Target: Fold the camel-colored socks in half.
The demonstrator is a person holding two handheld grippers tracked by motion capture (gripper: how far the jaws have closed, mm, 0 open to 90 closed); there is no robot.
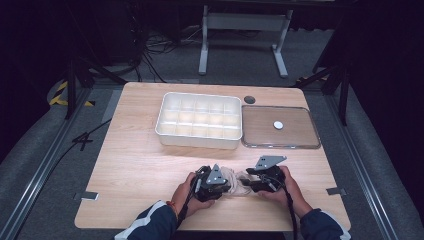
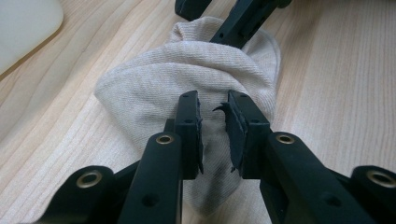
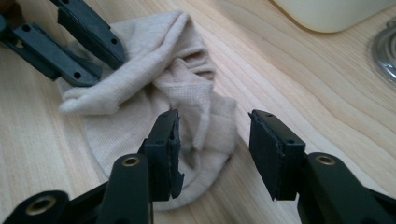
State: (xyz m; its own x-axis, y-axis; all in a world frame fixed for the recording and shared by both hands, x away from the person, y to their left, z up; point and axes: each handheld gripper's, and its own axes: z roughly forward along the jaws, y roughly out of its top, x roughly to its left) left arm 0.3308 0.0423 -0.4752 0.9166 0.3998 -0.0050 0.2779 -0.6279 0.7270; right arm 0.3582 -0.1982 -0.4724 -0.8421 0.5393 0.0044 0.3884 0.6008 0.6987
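- Sock [image 2: 187, 79]: a beige knitted one, lying bunched and partly folded on the wooden table [image 1: 135, 165], near the person's edge and between the two grippers.
- Left gripper [image 2: 214, 126]: its jaws stand close together with a narrow gap, low over the sock's middle; a little fabric seems to lie between the pads, but I cannot tell whether they actually pinch it.
- Right gripper [image 3: 212, 144]: jaws spread, standing over the sock's near end with the fabric below and between them; the pads do not press on it.
- Risk, as I judge it: if the left pads catch just one thin layer, the fold could slip out or open up when the sock is lifted or pulled.
- Risk: with the right jaws spread, that end lies loose; a pull from the left alone could drag the whole sock across the table instead of folding it.
- Risk: the two grippers work very near each other over a small soft thing, so their jaws could knock together.
- Around: a white compartment tray [image 1: 165, 131] stands farther back at the table's middle, and a clear lid [image 1: 310, 142] with a white disc [image 1: 278, 125] lies just right of it.
- Both stand well apart from the sock; nothing lies between it and the tray.
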